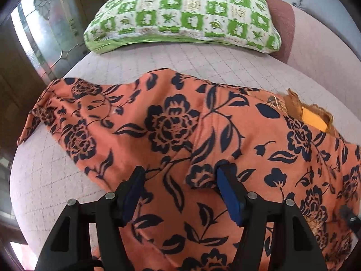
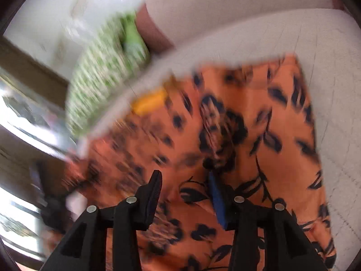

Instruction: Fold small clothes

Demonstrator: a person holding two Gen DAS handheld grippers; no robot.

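An orange garment (image 1: 176,122) with a dark navy flower print lies spread on a pale quilted surface (image 1: 158,61). Its neck opening, with a yellow lining (image 1: 313,118), is at the right in the left wrist view. One flap is folded over the middle. My left gripper (image 1: 180,171) hovers over the near part of the cloth, open, with its right finger beside the flap's edge. The right wrist view is blurred. It shows the same garment (image 2: 248,124) and my right gripper (image 2: 184,175) open just above it. Nothing is pinched between the pads of either gripper.
A green and white patterned pillow (image 1: 180,15) lies at the far side, and a brownish-pink cushion (image 1: 282,22) sits behind it. A glass door (image 1: 45,29) stands to the left, beyond the surface's edge. Bare quilted surface (image 2: 327,90) shows right of the garment.
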